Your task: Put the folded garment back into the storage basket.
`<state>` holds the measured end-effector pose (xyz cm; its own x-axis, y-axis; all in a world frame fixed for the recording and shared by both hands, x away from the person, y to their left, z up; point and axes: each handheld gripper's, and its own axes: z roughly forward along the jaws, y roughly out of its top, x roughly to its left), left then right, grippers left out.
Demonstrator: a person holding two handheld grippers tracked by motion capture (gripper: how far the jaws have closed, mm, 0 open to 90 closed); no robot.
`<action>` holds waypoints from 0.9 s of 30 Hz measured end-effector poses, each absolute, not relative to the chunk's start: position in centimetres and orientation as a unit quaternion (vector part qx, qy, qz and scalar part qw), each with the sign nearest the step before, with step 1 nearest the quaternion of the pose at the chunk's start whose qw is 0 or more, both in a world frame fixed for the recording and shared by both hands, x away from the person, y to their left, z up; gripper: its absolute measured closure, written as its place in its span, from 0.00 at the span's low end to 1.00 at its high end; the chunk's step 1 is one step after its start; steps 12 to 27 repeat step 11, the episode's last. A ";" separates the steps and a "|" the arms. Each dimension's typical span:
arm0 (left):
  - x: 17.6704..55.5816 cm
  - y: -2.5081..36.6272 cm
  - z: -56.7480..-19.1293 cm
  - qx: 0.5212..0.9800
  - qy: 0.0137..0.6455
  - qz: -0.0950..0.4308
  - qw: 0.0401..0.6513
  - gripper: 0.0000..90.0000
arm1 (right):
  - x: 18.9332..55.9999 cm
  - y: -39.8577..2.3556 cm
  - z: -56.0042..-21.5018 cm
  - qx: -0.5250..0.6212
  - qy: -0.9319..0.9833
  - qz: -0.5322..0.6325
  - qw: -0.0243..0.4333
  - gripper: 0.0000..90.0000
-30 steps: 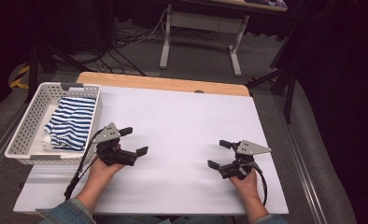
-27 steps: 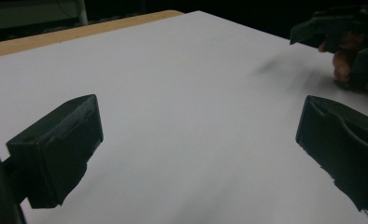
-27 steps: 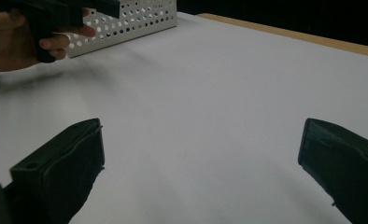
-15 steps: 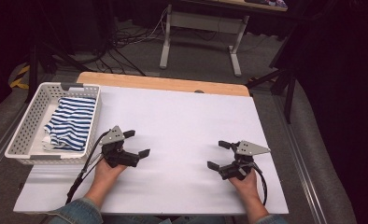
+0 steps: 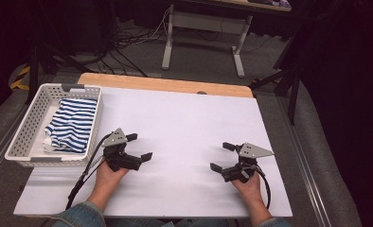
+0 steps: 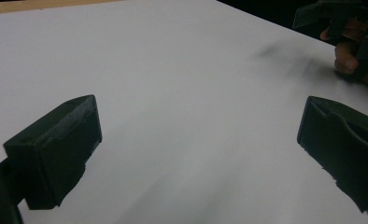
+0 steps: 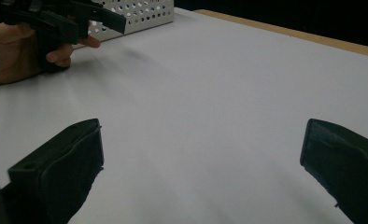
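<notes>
Not started: striped cloth [image 5: 72, 124] sits in basket [image 5: 24, 137] at 9 o'clock; left gripper [image 5: 138, 147] and right gripper [image 5: 222, 156] both spread wide, empty.

Blue-and-white striped cloth [image 5: 71, 124] in a white perforated basket [image 5: 31, 124], black grippers on white table [image 5: 184, 123]

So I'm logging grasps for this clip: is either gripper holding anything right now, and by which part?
Nothing is held. The left gripper and right gripper both stand open over the bare white table; the striped cloth lies in the basket.
</notes>
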<state>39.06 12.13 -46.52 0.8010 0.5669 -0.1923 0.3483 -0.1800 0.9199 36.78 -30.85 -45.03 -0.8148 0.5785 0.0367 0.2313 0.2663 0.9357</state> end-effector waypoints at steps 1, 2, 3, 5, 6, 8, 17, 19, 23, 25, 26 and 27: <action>39.0 12.1 -46.5 0.763 0.301 0.098 0.564 0.01 | 36.8 -30.9 -45.0 0.260 0.780 0.547 0.159 0.00; 39.0 12.2 -46.5 0.763 0.301 0.098 0.563 0.01 | 36.8 -30.9 -45.0 0.261 0.779 0.548 0.159 0.00; 39.0 12.2 -46.5 0.762 0.301 0.098 0.565 0.01 | 36.8 -31.0 -45.0 0.262 0.778 0.548 0.158 0.00; 39.1 12.2 -46.5 0.762 0.302 0.101 0.564 0.00 | 36.8 -31.0 -45.0 0.261 0.779 0.548 0.155 0.00; 39.1 12.3 -46.4 0.763 0.304 0.101 0.562 0.00 | 36.8 -31.0 -45.0 0.261 0.779 0.548 0.155 0.00; 39.0 12.2 -46.4 0.762 0.304 0.104 0.562 0.00 | 36.8 -30.9 -45.1 0.260 0.781 0.547 0.154 0.00; 39.0 12.2 -46.4 0.761 0.303 0.105 0.564 0.00 | 36.9 -30.8 -45.1 0.262 0.783 0.544 0.152 0.00; 39.0 12.2 -46.4 0.761 0.303 0.105 0.564 0.00 | 36.9 -30.8 -45.1 0.262 0.783 0.544 0.152 0.00; 39.0 12.2 -46.4 0.761 0.303 0.105 0.564 0.00 | 36.9 -30.8 -45.1 0.262 0.783 0.544 0.152 0.00; 39.0 12.2 -46.4 0.761 0.303 0.105 0.564 0.00 | 36.9 -30.8 -45.1 0.262 0.783 0.544 0.152 0.00; 39.0 12.2 -46.4 0.761 0.303 0.105 0.564 0.00 | 36.9 -30.8 -45.1 0.262 0.783 0.544 0.152 0.00; 39.0 12.2 -46.4 0.761 0.303 0.105 0.564 0.00 | 36.9 -30.8 -45.1 0.262 0.783 0.544 0.152 0.00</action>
